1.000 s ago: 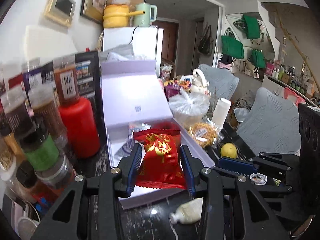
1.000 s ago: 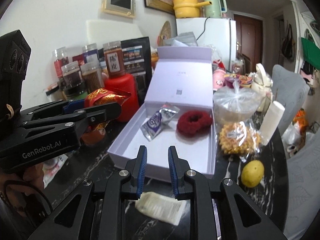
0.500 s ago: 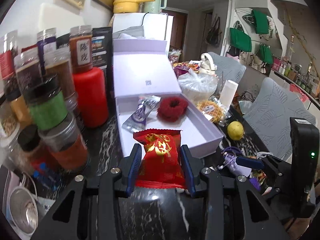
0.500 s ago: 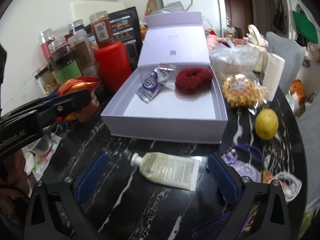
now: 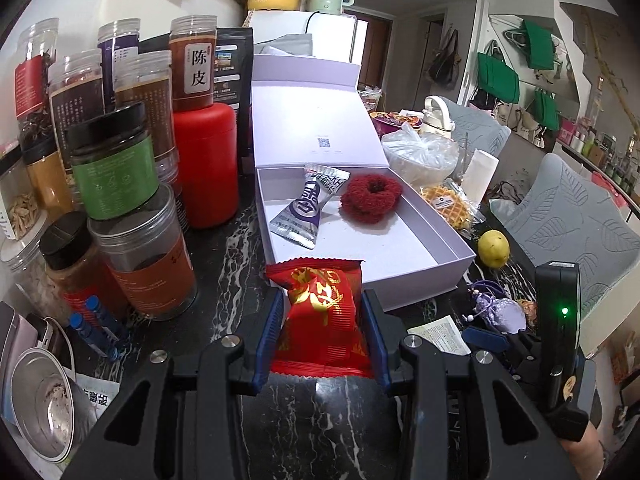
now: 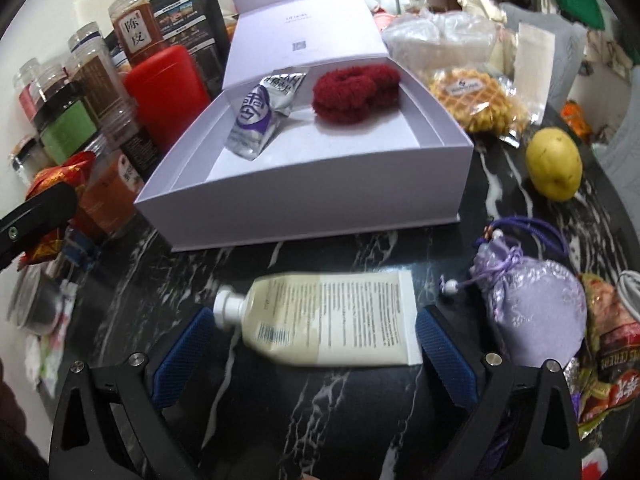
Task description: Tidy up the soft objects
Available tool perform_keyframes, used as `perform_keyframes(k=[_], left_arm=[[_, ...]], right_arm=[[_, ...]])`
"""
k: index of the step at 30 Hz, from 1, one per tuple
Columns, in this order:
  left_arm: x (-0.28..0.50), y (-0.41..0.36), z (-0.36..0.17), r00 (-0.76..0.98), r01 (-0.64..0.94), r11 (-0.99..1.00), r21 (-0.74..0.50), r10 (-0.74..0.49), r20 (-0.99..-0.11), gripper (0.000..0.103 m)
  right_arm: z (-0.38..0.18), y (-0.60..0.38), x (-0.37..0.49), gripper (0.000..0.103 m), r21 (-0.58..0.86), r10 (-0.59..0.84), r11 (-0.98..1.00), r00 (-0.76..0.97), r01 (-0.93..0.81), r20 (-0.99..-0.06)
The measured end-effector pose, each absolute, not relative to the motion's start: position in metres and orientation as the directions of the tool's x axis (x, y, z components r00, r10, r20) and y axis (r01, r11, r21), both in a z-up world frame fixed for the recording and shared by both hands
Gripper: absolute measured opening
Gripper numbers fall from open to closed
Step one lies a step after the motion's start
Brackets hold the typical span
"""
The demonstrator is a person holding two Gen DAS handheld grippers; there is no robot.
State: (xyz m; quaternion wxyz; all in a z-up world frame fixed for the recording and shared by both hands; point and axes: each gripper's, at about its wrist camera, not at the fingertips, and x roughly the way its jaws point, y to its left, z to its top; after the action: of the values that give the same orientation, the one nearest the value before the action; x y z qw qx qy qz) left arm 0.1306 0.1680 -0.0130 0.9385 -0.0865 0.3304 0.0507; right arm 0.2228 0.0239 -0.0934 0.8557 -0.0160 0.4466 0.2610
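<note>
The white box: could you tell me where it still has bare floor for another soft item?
The white box is bare across its near half, between the front wall and the silver sachet and red scrunchie at the back. Outside it, the jars crowd its left side, the waffle packet its right.

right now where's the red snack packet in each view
Left wrist: red snack packet low centre, clamped between the left gripper pads.
Right wrist: the packet sits at the far left edge, partly hidden by a black finger.
Shared landmark: the red scrunchie in the open lavender box.
</note>
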Motion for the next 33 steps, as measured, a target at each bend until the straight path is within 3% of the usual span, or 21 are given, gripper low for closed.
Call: perform_keyframes(k=[17, 24, 28, 31, 33], left_arm=[[0.136, 0.176, -0.022, 0.767, -0.156, 0.977, -0.147, 0.026, -0.641, 0.039], [0.135, 0.174, -0.023, 0.764, -0.159, 0.977, -0.143, 0.030, -0.645, 0.039], [0.133, 0.175, -0.023, 0.763, -0.166, 0.976, -0.141, 0.036, -0.646, 0.039], [0.132, 0.178, -0.023, 0.763, -0.173, 0.974, -0.146, 0.039, -0.645, 0.039], [0.131, 0.179, -0.024, 0.763, -0.173, 0.973, -0.150, 0.036, -0.645, 0.039]], right_arm=[[-0.094, 0.038, 0.228, 0.103, 0.223, 0.419, 0.885, 0.493, -0.408, -0.762], [-0.101, 0.070, 0.219, 0.103, -0.027, 0.241, 0.894, 0.532, -0.447, -0.812], [-0.101, 0.067, 0.220, 0.103, -0.009, 0.254, 0.895, 0.527, -0.445, -0.811], [-0.099, 0.062, 0.219, 0.101, 0.014, 0.277, 0.894, 0.526, -0.449, -0.805], [-0.098, 0.061, 0.216, 0.092, 0.016, 0.286, 0.890, 0.532, -0.456, -0.797]])
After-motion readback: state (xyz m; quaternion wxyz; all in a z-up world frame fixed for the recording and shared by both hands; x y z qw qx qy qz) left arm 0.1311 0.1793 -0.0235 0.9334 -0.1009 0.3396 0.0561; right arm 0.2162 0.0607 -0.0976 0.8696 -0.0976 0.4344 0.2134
